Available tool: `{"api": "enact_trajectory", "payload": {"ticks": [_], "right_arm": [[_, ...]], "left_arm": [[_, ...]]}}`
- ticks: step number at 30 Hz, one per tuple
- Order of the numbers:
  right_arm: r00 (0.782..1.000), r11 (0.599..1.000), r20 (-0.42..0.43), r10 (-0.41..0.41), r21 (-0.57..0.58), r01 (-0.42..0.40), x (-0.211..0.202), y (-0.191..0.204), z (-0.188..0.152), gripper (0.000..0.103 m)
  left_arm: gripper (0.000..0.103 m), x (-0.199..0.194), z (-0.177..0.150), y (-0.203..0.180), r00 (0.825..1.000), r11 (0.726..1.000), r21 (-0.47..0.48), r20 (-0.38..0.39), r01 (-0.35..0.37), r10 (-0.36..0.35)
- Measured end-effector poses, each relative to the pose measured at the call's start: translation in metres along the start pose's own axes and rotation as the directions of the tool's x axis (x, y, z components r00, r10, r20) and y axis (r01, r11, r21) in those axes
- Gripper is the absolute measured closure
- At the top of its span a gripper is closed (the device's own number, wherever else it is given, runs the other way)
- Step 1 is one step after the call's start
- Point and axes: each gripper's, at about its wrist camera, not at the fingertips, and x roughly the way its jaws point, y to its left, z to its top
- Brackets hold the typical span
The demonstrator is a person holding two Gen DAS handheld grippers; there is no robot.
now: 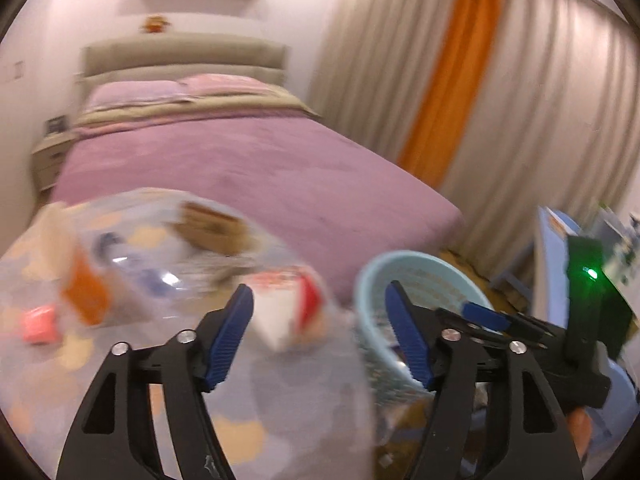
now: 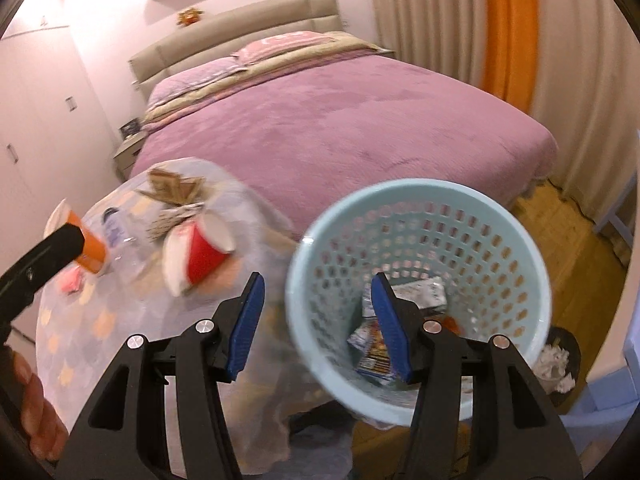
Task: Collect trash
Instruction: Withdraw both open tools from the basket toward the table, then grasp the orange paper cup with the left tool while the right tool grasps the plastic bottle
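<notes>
Left gripper [image 1: 320, 332]: jaws wide apart, nothing between the pads, hanging over the table's near edge.
Right gripper [image 2: 318, 328]: jaws apart too, empty; its right pad sits over the basket mouth, its left pad outside the rim, so it straddles the rim without clamping it.
Basket [image 2: 404, 190]: pale blue, perforated, standing just right of the table, mouth up and slightly tilted toward the camera.
Already binned: a few printed wrappers on the basket floor, three or so, overlap makes the count loose.
Table [image 2: 80, 320]: round, under a clear patterned cover, trash scattered on its far half.
Red cup [image 2: 204, 258]: one, lying on its side, long axis running lower left to upper right in the right wrist view, a white cup or lid [image 2: 176, 264] touching it on the left.
Orange cup [image 2: 94, 254]: one, also tipped over, at the table's left edge.
Bottle [image 2: 120, 236]: one, clear, lying between the orange cup and the red cup.
Cardboard scraps [image 2: 172, 188]: a small heap at the far edge, number unclear.
Pink scrap [image 1: 38, 324]: one, far left, blurred.
Key relation: red cup lies ahead and just left of the left gripper's gap, well left of the right gripper.
Nearer hand: left, by judgement.
Next call: approach across the cup's short side, then carry right to the basket.
</notes>
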Motion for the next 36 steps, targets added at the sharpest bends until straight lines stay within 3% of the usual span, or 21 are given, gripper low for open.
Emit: {"api": "enact_trajectory", "payload": {"ticks": [4,8,13,25,28,30,36], "right_arm": [[0.999,0.998,0.006,0.039,-0.058,-0.039,0.003,0.029,0.0,0.051],[0.996,0.989,0.004,0.091,-0.114,-0.089,0.01,0.06,0.002,0.051],[0.988,0.969,-0.006,0.155,-0.193,-0.153,0.024,0.106,0.006,0.051],[0.974,0.932,-0.084,0.21,-0.284,-0.225,0.069,0.171,0.026,0.051],[0.971,0.925,-0.098,0.217,-0.297,-0.236,0.08,0.182,0.031,0.049],[0.97,0.921,-0.103,0.22,-0.306,-0.241,0.085,0.188,0.033,0.045],[0.966,0.907,-0.128,0.224,-0.336,-0.255,0.107,0.211,0.039,0.035]], "left_arm": [[0.029,-0.024,-0.002,0.045,0.98,0.978,-0.113,0.071,-0.178,0.186],[0.026,-0.034,-0.006,0.089,0.961,0.94,-0.235,0.067,-0.248,0.27],[0.026,-0.028,-0.006,0.123,0.946,0.912,-0.279,0.041,-0.299,0.323],[0.026,0.019,0.0,0.156,0.922,0.892,-0.25,-0.013,-0.377,0.386],[0.037,0.025,0.002,0.163,0.92,0.888,-0.258,-0.02,-0.382,0.39],[0.051,0.027,0.001,0.166,0.927,0.894,-0.259,-0.022,-0.367,0.374],[0.058,0.015,-0.005,0.173,0.924,0.893,-0.27,0.03,-0.361,0.382]]}}
